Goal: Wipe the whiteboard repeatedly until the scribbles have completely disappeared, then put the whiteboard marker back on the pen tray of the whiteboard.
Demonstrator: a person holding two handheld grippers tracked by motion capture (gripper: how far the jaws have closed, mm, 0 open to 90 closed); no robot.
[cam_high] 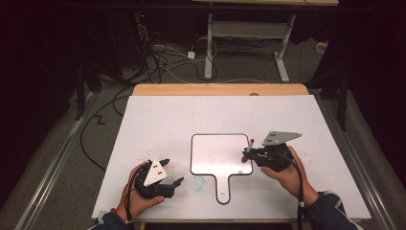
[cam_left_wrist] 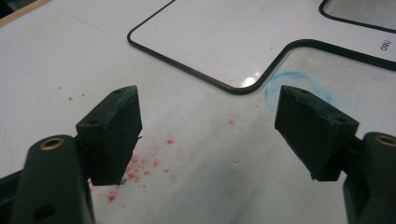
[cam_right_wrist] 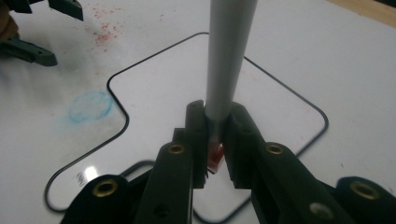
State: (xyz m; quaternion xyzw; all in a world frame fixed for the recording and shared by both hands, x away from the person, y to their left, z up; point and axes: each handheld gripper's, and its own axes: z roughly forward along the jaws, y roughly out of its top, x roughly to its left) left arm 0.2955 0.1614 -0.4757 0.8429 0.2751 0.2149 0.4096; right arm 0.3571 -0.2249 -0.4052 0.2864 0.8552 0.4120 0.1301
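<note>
A small white board [cam_high: 218, 153] with a dark rim and a short handle lies flat on the white table [cam_high: 158, 120]. My right gripper [cam_high: 248, 154] hovers at the board's right edge, shut on a white marker [cam_high: 250, 145] with a red end. In the right gripper view the marker [cam_right_wrist: 229, 56] stands up between the jaws of the right gripper [cam_right_wrist: 217, 116], above the board [cam_right_wrist: 159, 93]. My left gripper [cam_high: 173, 171] rests at the front left, open, with nothing between its jaws. The left gripper view shows the left gripper [cam_left_wrist: 208, 102] facing the board's corner [cam_left_wrist: 224, 32].
A blue smudged ring [cam_high: 198, 182] marks the table beside the board's handle. Red specks [cam_high: 143, 155] dot the table by the left gripper. A wooden edge [cam_high: 220, 89] borders the table's far side. Cables [cam_high: 158, 62] and a white desk frame [cam_high: 249, 33] stand on the floor beyond.
</note>
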